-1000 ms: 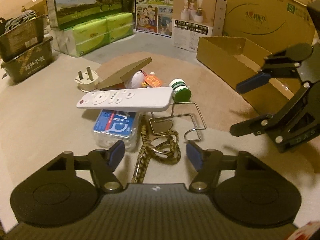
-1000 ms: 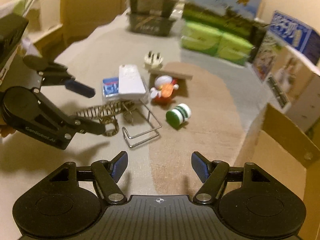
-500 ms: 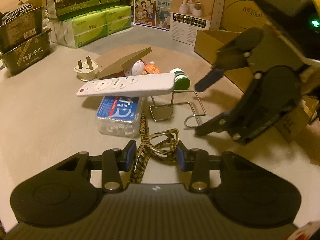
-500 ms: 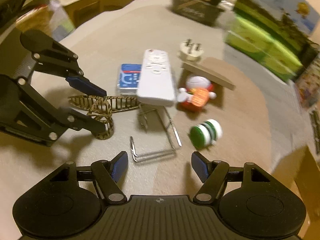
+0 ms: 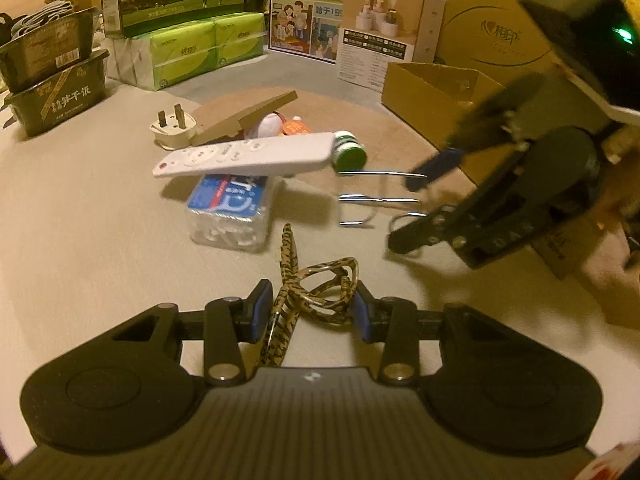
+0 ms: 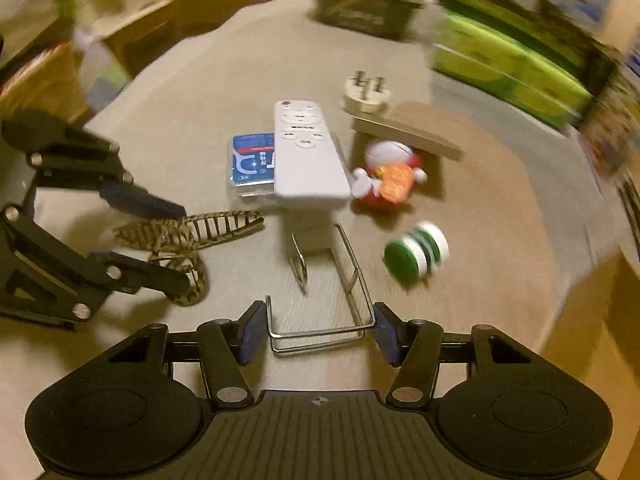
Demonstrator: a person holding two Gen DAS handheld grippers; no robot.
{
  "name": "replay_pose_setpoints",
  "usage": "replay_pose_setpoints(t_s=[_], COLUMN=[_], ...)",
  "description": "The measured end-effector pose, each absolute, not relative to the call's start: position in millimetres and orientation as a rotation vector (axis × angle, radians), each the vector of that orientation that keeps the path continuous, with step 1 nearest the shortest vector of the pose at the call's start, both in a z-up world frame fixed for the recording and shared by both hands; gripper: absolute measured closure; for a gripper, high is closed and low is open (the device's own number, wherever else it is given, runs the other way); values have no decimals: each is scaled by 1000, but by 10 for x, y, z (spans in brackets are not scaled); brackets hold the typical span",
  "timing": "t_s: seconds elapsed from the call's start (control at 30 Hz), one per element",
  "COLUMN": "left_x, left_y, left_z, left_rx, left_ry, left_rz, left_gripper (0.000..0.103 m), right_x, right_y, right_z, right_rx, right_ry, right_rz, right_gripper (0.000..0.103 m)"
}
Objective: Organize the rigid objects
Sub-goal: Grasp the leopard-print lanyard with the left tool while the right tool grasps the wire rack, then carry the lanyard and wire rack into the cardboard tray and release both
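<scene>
My left gripper (image 5: pixel 308 306) is closed around a leopard-print hair band (image 5: pixel 316 284), which also shows in the right wrist view (image 6: pixel 180 236). My right gripper (image 6: pixel 320 330) has its fingers on both sides of a wire rack (image 6: pixel 324 280) and appears shut on it; the rack looks lifted in the left wrist view (image 5: pixel 376 200). A white remote (image 5: pixel 248 156) lies across a clear box with a blue label (image 5: pixel 232 212). A green-capped jar (image 6: pixel 416 254), a red-and-white toy (image 6: pixel 392 172) and a white plug (image 5: pixel 174 130) lie beyond.
An open cardboard box (image 5: pixel 440 92) stands to the right. Green tissue packs (image 5: pixel 192 52), milk cartons and dark trays (image 5: pixel 52 80) line the back. A cardboard flap (image 5: pixel 244 116) leans over the toy.
My left gripper closed on the hair band. My right gripper moved in and closed on the wire rack, which rose off the surface.
</scene>
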State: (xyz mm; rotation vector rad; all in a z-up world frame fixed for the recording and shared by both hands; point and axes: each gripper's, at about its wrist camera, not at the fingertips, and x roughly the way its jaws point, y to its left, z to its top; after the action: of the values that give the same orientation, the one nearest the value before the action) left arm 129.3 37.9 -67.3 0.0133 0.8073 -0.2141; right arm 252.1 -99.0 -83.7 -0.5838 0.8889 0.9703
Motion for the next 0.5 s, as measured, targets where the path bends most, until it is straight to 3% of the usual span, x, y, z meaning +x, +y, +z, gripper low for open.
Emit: replay_pose_setpoints(t_s=[0.2,0.5], left_x=[1104,1073], left_y=[249,215], left_z=[-692,-711], left_rx=[20,28], left_ry=[795,780], left_rz=[-218,-194], left_gripper=[65,58], right_x=[2052,1639], right_y=[-1388,-1629], right_z=[-834,-941], right_rx=[-387,-252], right_ry=[934,797], right_rz=[684,637], right_gripper=[46,45])
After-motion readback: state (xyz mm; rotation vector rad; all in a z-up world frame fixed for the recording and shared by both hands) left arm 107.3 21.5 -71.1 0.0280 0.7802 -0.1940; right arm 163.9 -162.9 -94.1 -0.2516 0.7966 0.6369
